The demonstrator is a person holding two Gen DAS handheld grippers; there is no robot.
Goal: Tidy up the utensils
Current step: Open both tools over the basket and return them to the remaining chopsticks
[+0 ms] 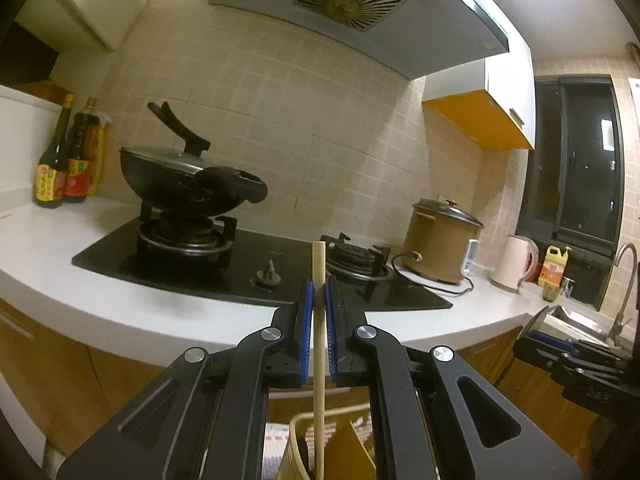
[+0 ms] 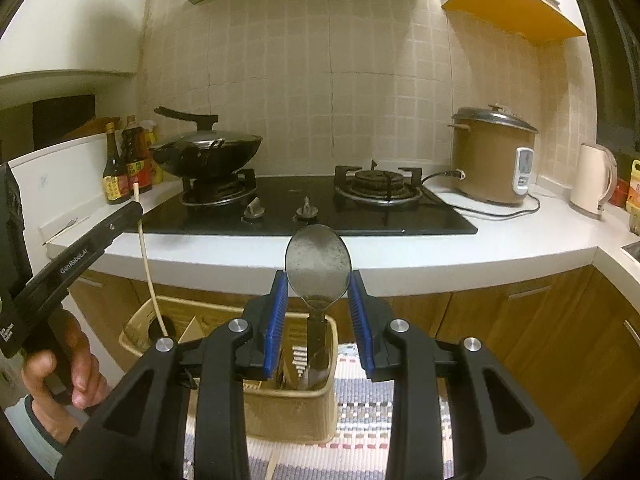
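Observation:
My left gripper [image 1: 319,285] is shut on a pale wooden chopstick [image 1: 319,344] that stands upright. Its lower end reaches down into a beige utensil holder [image 1: 291,450] below. In the right wrist view that chopstick [image 2: 146,256] drops into the holder's left compartment, and a hand [image 2: 60,364] grips the left gripper [image 2: 134,210]. My right gripper [image 2: 318,275] is shut on a metal spoon [image 2: 319,260], with the blue pads against the sides of its upturned bowl. The spoon's handle points down into the right compartment of the holder [image 2: 288,412], among other utensils.
The holder sits on a striped mat [image 2: 360,400] on the floor in front of wooden cabinets [image 2: 520,312]. Above is a white counter [image 2: 400,256] with a black gas hob [image 2: 304,200], a lidded wok [image 2: 208,152], sauce bottles [image 2: 116,176], a rice cooker [image 2: 492,156] and a kettle [image 2: 592,180].

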